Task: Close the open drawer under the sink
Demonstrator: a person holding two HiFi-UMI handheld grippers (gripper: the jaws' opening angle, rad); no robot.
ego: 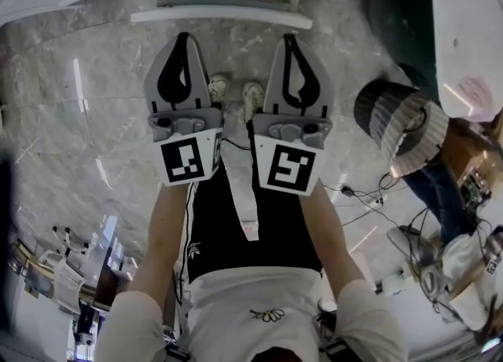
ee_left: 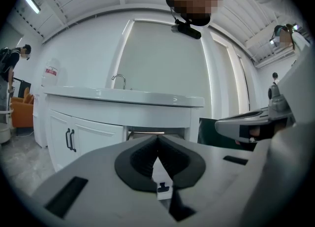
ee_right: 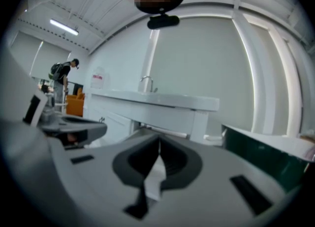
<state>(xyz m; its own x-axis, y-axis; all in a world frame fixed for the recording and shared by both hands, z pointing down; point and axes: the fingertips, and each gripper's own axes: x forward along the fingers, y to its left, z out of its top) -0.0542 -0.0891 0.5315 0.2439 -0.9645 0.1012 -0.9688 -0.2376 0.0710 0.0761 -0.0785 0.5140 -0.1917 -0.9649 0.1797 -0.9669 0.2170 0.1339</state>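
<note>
Left tool [ego: 183, 36], right tool [ego: 290, 37], both closed, one drawer [ego: 222, 16] seemingly open

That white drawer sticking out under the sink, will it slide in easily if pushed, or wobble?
The drawer looks like a rigid white box with a broad flat front, so it probably won't flex. Set within the cabinet under the sink, it likely slides straight rather than tipping. Nothing shows inside it, so it may feel light.

Closed right claw [ee_right: 158, 143] before white sink [ee_right: 165, 102]
</note>
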